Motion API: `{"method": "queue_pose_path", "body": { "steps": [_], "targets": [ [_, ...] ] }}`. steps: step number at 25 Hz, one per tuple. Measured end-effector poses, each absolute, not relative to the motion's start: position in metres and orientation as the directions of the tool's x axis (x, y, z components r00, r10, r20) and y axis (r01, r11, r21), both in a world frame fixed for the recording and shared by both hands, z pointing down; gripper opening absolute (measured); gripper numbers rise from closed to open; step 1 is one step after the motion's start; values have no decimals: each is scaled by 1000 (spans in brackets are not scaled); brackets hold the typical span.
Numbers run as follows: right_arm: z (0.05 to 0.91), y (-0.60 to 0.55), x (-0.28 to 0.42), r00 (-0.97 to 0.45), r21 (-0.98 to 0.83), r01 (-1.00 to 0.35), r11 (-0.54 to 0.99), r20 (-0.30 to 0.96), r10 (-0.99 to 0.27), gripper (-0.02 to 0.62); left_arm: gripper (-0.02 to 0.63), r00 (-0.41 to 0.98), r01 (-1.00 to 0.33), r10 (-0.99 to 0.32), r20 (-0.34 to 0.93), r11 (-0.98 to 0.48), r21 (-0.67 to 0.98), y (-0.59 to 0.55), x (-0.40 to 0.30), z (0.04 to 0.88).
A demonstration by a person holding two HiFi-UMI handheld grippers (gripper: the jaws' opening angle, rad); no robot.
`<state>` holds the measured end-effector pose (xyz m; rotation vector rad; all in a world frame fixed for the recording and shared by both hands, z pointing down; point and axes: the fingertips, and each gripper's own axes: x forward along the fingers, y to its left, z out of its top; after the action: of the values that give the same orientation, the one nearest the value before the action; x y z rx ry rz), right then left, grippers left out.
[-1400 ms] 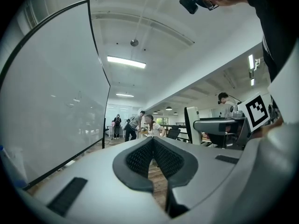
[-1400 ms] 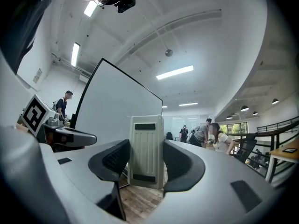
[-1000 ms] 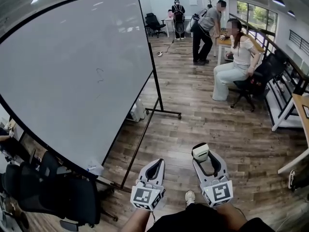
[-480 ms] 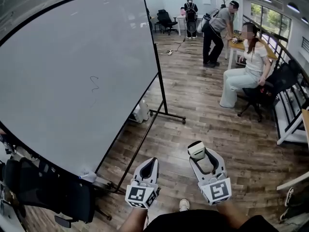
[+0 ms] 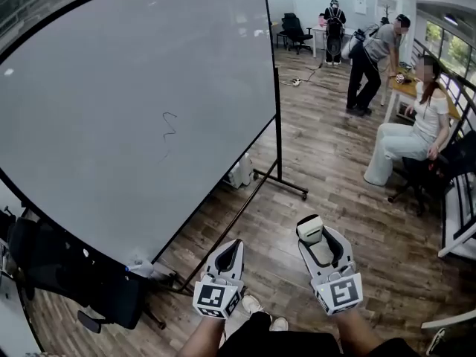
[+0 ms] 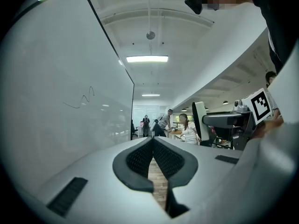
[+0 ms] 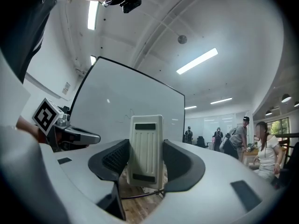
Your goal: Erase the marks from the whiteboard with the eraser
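A large rolling whiteboard [image 5: 134,103] fills the left of the head view. It carries a small dark squiggle mark [image 5: 169,125], which is also seen as a mark [image 6: 84,97] in the left gripper view. My right gripper [image 5: 312,235] is shut on a cream-white eraser [image 5: 309,229], which stands upright as the eraser [image 7: 145,150] between its jaws. My left gripper [image 5: 233,248] is shut, its pads touching with nothing between them. Both grippers hang low over the wooden floor, well short of the board.
The board's black stand foot [image 5: 286,186] reaches across the wooden floor [image 5: 335,199]. Dark office chairs [image 5: 82,285] crowd the lower left. A seated person [image 5: 413,136] is at the right, and other people [image 5: 368,58] stand further back by desks.
The head view has swung, so the whiteboard and its mark now sit further right and closer. Both grippers keep much the same low position, with the eraser still held.
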<state>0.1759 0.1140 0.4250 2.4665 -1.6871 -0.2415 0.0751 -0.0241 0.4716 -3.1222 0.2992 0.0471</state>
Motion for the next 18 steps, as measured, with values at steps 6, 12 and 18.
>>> {"method": "queue_pose_path", "body": {
  "steps": [6, 12, 18],
  "targets": [
    [422, 39, 186, 255, 259, -930, -260, -54, -965, 249, 18, 963, -264, -264, -47, -965, 8, -82, 85, 469],
    [420, -35, 198, 193, 262, -944, -201, -58, -979, 249, 18, 942, -331, -329, -64, -944, -8, -143, 88, 458],
    [423, -114, 201, 103, 243, -964, -106, -25, -994, 249, 18, 912, -404, -401, -90, -914, -18, -206, 85, 454]
  ]
}}
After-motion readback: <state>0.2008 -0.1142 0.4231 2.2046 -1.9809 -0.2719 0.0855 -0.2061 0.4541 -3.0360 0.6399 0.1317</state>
